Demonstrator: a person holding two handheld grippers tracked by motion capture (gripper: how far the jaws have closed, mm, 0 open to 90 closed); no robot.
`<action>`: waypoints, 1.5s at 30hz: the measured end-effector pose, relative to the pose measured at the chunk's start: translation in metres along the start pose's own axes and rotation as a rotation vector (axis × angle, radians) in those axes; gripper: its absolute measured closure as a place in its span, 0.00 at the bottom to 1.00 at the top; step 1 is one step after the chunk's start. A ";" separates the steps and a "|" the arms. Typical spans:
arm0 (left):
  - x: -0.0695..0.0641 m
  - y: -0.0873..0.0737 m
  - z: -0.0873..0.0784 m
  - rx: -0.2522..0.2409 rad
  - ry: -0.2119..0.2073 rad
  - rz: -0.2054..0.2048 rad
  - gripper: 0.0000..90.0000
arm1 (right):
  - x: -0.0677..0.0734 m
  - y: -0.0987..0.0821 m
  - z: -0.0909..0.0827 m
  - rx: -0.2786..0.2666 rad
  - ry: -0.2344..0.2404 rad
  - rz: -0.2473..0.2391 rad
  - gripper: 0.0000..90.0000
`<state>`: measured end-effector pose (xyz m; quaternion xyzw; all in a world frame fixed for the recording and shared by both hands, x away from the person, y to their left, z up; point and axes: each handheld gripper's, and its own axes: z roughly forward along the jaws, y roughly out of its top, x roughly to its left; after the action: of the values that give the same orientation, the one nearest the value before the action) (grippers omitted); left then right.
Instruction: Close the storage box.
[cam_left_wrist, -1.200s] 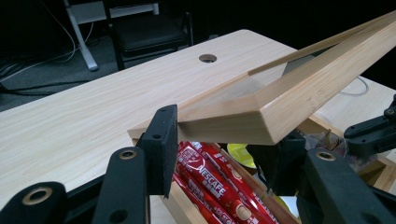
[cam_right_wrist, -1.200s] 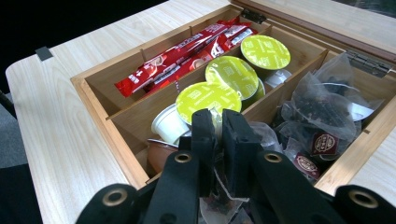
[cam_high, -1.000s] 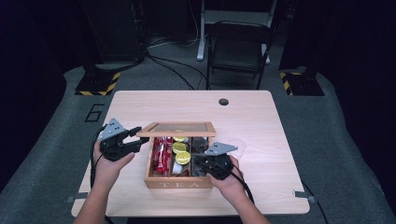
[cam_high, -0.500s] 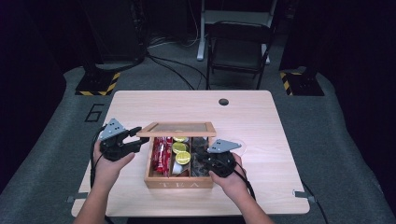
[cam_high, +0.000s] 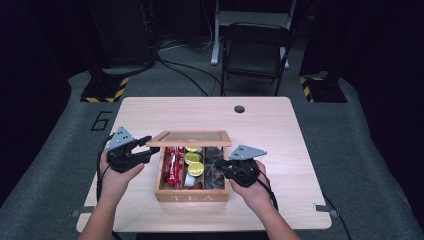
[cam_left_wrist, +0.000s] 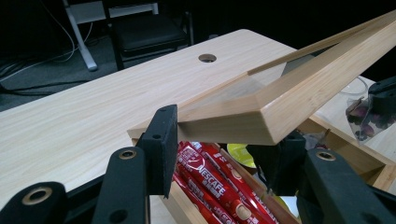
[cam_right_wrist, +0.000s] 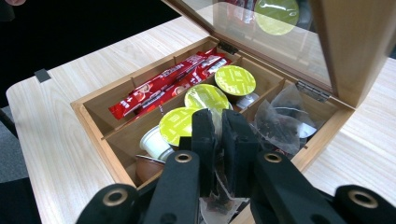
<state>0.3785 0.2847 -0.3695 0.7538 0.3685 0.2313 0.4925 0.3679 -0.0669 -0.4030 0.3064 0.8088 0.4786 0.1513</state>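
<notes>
A wooden tea box (cam_high: 190, 196) stands near the table's front edge, its glass-paned lid (cam_high: 190, 137) raised partway. My left gripper (cam_high: 147, 150) is shut on the lid's left corner (cam_left_wrist: 261, 116), one jaw over it and one under. The box holds red Nescafe sticks (cam_right_wrist: 163, 86), green-lidded capsules (cam_right_wrist: 208, 98) and clear tea sachets (cam_right_wrist: 280, 119). My right gripper (cam_right_wrist: 219, 126) is shut on a clear tea sachet (cam_right_wrist: 219, 200) over the box's right compartment (cam_high: 215, 172). In the left gripper view that sachet (cam_left_wrist: 359, 116) hangs at the far right.
The light wooden table (cam_high: 280, 140) has a round cable hole (cam_high: 239, 109) at the back. A black folding chair (cam_high: 255, 50) stands beyond it, and cables run over the grey floor. Bare tabletop lies on both sides of the box.
My right gripper has shifted slightly right and up with the sachet. My left gripper and the raised lid have stayed put.
</notes>
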 end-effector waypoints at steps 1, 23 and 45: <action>0.000 0.000 0.000 0.000 0.000 0.000 0.59 | 0.000 0.001 -0.001 -0.002 -0.004 0.006 0.93; 0.000 0.000 0.000 0.000 0.003 0.002 0.59 | -0.021 0.007 -0.024 -0.030 -0.067 0.011 0.93; 0.000 0.000 0.000 0.001 0.003 0.002 0.59 | -0.041 0.006 -0.040 -0.047 -0.139 0.028 0.93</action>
<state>0.3785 0.2844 -0.3695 0.7540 0.3686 0.2327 0.4914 0.3798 -0.1176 -0.3797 0.3463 0.7806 0.4771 0.2076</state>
